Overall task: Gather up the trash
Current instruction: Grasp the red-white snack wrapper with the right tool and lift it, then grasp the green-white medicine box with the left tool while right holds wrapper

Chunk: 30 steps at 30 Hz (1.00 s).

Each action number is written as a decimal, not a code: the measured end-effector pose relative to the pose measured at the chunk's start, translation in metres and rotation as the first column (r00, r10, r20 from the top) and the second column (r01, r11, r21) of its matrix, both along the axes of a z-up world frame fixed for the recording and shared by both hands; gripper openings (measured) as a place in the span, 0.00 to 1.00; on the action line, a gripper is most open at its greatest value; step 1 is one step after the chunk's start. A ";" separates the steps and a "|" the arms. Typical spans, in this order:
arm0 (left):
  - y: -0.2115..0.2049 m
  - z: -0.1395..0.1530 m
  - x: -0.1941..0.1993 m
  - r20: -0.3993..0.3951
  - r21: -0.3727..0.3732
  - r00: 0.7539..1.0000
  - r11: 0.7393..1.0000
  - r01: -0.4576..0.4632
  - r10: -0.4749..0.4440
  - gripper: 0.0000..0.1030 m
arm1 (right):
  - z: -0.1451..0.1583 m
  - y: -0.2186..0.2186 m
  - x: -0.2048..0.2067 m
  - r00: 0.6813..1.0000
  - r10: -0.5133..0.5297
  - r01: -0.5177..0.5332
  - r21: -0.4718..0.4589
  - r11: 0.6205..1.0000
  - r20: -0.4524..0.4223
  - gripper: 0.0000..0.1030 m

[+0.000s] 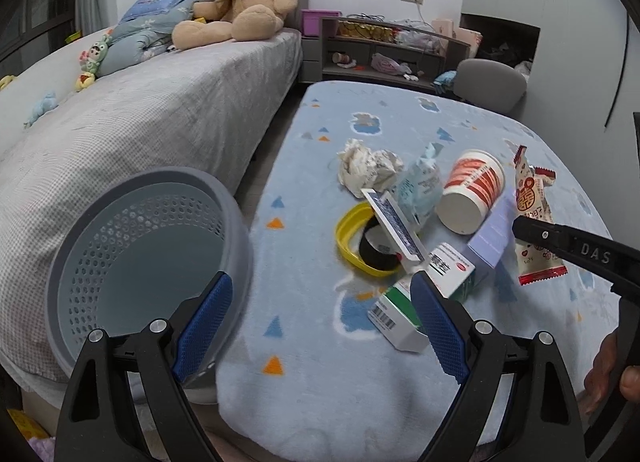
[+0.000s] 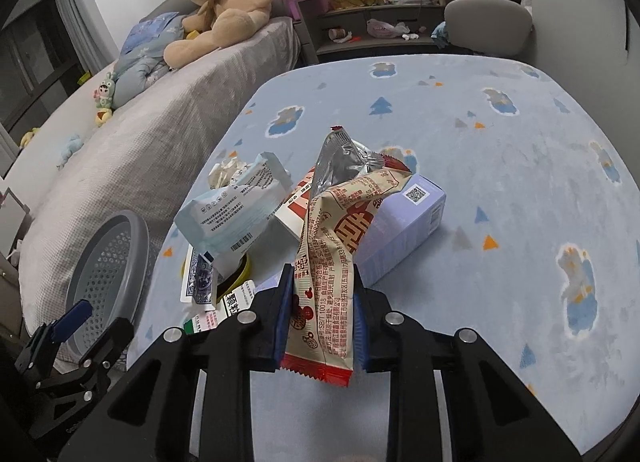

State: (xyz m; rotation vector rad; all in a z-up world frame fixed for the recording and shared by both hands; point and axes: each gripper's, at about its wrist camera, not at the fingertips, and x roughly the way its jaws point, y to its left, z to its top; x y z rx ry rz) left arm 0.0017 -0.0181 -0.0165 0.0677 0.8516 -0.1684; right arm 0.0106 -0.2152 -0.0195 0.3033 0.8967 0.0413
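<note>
Though blurry, "DAS" on right tongs (image 1: 520, 227) w/ snack wrapper (image 2: 324, 302).

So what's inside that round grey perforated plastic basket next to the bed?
The round grey perforated plastic basket looks empty: only bare walls and floor show in the left wrist view. The open left gripper hides part of its near side.

A blue patterned blanket (image 1: 304, 402) bears crumpled paper (image 1: 368, 169), cup (image 1: 470, 193), boxes (image 1: 424, 294).
</note>
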 end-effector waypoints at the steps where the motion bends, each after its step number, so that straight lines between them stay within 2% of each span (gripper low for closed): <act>1: -0.003 -0.001 -0.001 -0.006 -0.013 1.000 1.000 0.013 -0.014 0.84 | 0.000 -0.001 -0.003 1.000 0.004 -0.004 0.003 1.000 0.000 0.25; 4: -0.013 -0.009 -0.002 -0.045 -0.007 0.997 0.998 0.058 -0.058 0.84 | 0.001 -0.004 -0.010 1.000 0.018 -0.017 0.015 1.000 -0.004 0.25; 6: -0.022 -0.015 -0.002 -0.036 0.013 0.996 0.996 0.085 -0.085 0.84 | 0.000 -0.007 -0.015 1.000 0.023 -0.022 0.021 1.000 -0.006 0.25; 11: -0.036 -0.027 0.000 -0.074 0.028 0.988 0.990 0.135 -0.133 0.84 | 0.000 -0.016 -0.026 1.000 0.023 -0.023 0.033 0.999 -0.006 0.25; 16: -0.046 -0.035 0.007 -0.092 -0.005 0.981 0.985 0.173 -0.173 0.84 | -0.001 -0.026 -0.032 1.000 0.018 -0.018 0.053 0.998 -0.007 0.25; 21: -0.060 -0.047 0.013 -0.107 0.022 0.974 0.979 0.201 -0.198 0.84 | -0.001 -0.032 -0.033 1.000 0.018 -0.018 0.069 0.997 -0.004 0.25; 30: -0.072 -0.059 0.024 -0.137 0.006 0.969 0.978 0.207 -0.205 0.84 | -0.001 -0.039 -0.035 1.000 0.013 -0.013 0.078 0.997 -0.002 0.25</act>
